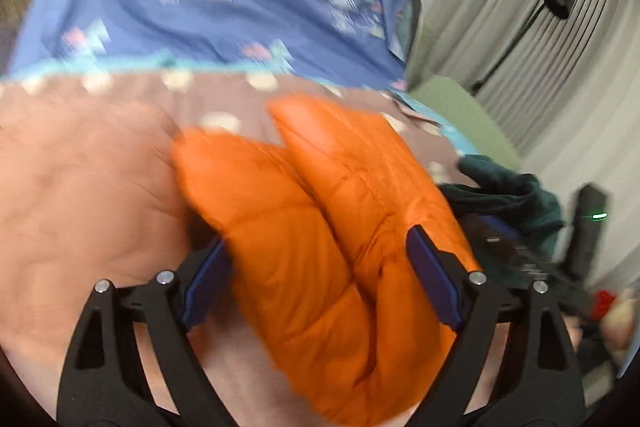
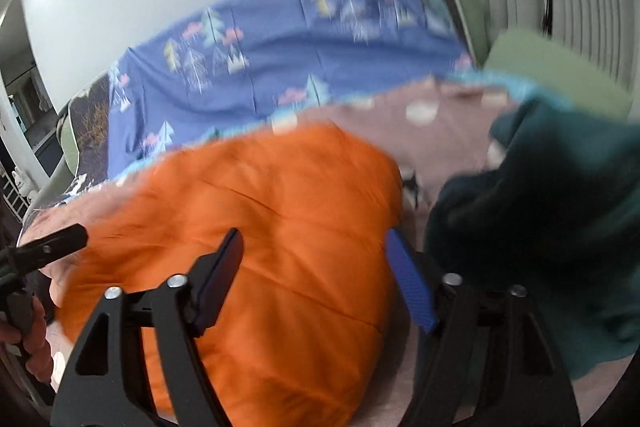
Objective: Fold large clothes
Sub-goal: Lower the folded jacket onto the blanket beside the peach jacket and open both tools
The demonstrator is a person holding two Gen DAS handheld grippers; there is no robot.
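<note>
Now puffy orange jacket (image 2: 272,227), folded.

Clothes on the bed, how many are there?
2. The orange puffy jacket lies in the middle of the bed; the dark green garment is piled to its right. More may be hidden underneath.

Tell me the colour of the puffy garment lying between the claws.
Bright orange: the puffy garment shows best in the right wrist view.
</note>
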